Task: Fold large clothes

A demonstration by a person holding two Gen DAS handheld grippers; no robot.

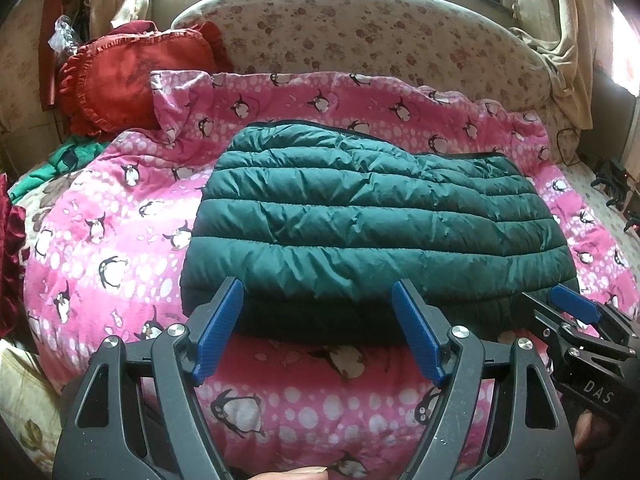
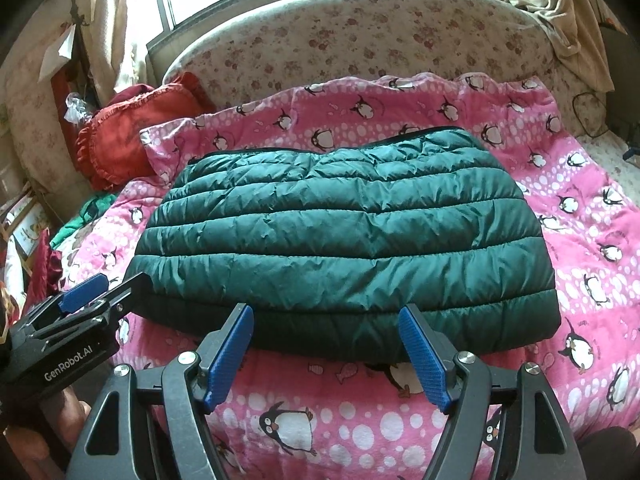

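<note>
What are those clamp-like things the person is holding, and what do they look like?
They are two hand-held grippers. The left gripper and right gripper look alike: black angular frames with triangular cut-outs and round silver pivot bolts, each ending in two flat fingers faced with textured blue pads. White lettering marks their sides: "GenRobot.AI" on the left one, "DAS" on the right. No cables or sleeves show.

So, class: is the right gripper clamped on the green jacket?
No: the right gripper stands open, the green jacket lying beyond its fingertips.
</note>
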